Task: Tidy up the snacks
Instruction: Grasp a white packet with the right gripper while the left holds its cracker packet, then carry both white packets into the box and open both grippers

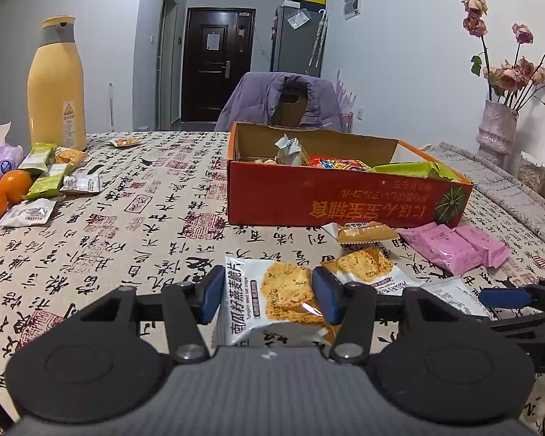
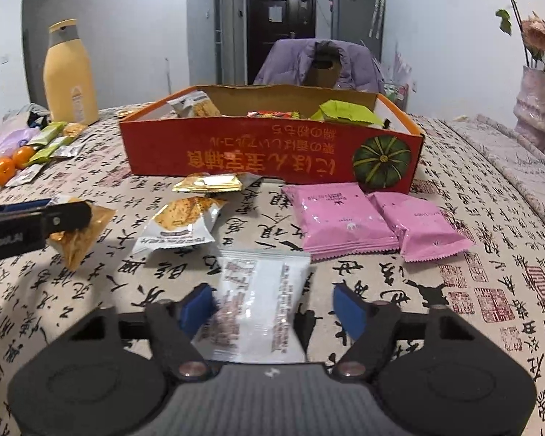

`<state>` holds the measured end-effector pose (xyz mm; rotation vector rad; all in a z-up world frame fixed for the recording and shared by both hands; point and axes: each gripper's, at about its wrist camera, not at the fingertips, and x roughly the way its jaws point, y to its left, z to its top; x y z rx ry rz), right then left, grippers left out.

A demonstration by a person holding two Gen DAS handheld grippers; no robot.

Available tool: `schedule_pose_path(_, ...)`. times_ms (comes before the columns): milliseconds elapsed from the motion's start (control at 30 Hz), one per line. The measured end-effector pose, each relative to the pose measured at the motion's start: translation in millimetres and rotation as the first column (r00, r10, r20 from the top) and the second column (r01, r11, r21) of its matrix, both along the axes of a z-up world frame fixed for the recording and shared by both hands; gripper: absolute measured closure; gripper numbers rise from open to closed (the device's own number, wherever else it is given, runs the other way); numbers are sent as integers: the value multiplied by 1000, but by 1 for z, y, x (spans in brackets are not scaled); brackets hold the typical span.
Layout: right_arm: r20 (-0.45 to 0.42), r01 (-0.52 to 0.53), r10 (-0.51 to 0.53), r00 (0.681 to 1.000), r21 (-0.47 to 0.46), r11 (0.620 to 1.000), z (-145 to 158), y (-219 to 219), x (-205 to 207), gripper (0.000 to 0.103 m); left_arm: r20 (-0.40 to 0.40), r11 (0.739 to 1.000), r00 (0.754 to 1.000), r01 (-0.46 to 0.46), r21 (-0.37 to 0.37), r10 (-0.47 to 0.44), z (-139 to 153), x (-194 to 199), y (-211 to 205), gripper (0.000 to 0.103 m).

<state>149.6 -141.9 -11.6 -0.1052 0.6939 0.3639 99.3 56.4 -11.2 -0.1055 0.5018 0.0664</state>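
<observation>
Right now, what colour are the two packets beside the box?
Pink packets, clearest in the right wrist view.

A red cardboard box [image 2: 269, 152] with a pumpkin picture sits open on the table, already holding several packets. At its six o'clock lie two pink packets [image 2: 339, 219], a gold one [image 2: 210, 183], a cracker packet [image 2: 180, 225] and a white sachet [image 2: 261, 290].

flask [image 1: 57, 83] upright | oranges [image 1: 3, 192] beside | vase [image 1: 497, 130] | jacket [image 1: 272, 98] on chair

Dim indoor light, fisheye edges, perhaps soft
</observation>
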Motion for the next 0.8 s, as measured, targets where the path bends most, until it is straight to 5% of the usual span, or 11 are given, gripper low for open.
schedule_pose_path(33, 8, -7, 7, 1000, 3, 1000, 0, 1, -2, 54, -1, 1000, 1000, 0, 0, 0, 0, 0, 0, 49)
schedule_pose_path(133, 24, -18, 18, 1000, 2, 1000, 1, 2, -5, 61, 4, 1000, 1000, 1, 1, -1, 0, -1, 0, 49)
schedule_pose_path(800, 186, -5, -5, 983, 54, 999, 35, -17, -11, 63, 12, 1000, 1000, 15, 16, -15, 15, 1, -7, 49)
